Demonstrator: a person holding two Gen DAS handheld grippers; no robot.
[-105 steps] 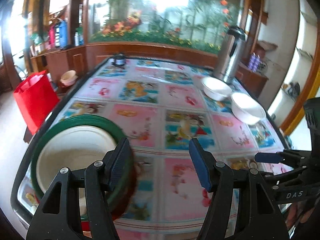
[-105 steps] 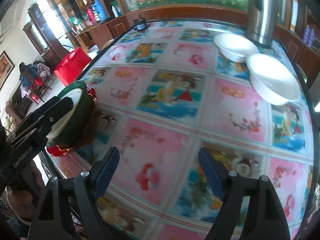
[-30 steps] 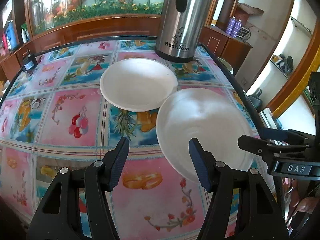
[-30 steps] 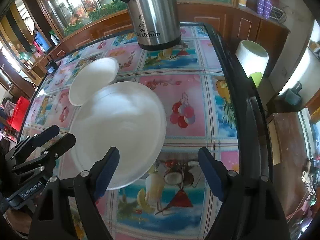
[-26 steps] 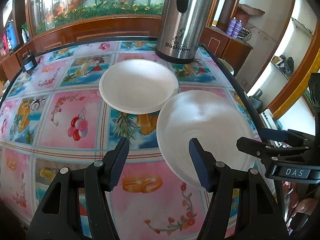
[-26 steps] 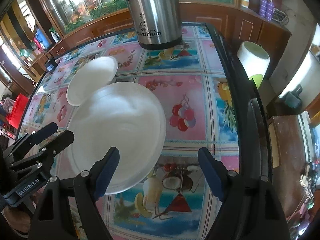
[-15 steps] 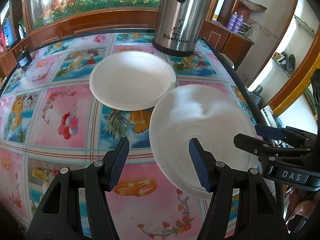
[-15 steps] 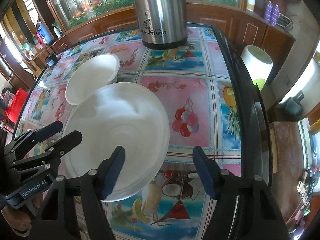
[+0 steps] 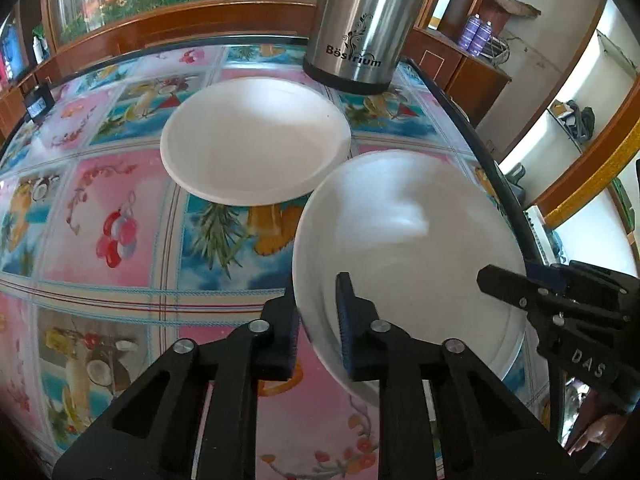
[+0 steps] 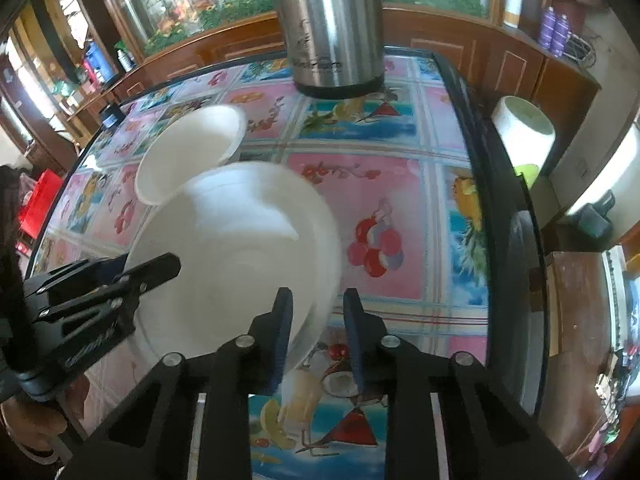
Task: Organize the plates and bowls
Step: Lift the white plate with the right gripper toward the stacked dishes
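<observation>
Two white bowls sit on the picture-tiled table. The near bowl [image 9: 408, 232] [image 10: 232, 248] lies between both grippers. My left gripper [image 9: 318, 316] is shut on its left rim, one pad inside the bowl and one outside. My right gripper [image 10: 316, 320] straddles the opposite rim; its jaws are closing and the pads sit against the bowl wall. Each gripper also shows in the other's view: the right gripper [image 9: 520, 280], the left gripper [image 10: 160, 268]. The far bowl [image 9: 252, 140] [image 10: 188, 148] rests just behind, its edge close to the near bowl.
A tall steel thermos [image 9: 360, 20] [image 10: 332, 20] stands behind the bowls. The table's dark edge [image 10: 500, 200] runs close on the right, with a white roll [image 10: 524, 128] on the floor beyond it. Open tablecloth [image 9: 100, 220] lies to the left.
Both pairs of jaws have closed from wide open onto opposite rims of the near bowl. The left gripper has dropped closer to the bowl. The far bowl has stayed put.
</observation>
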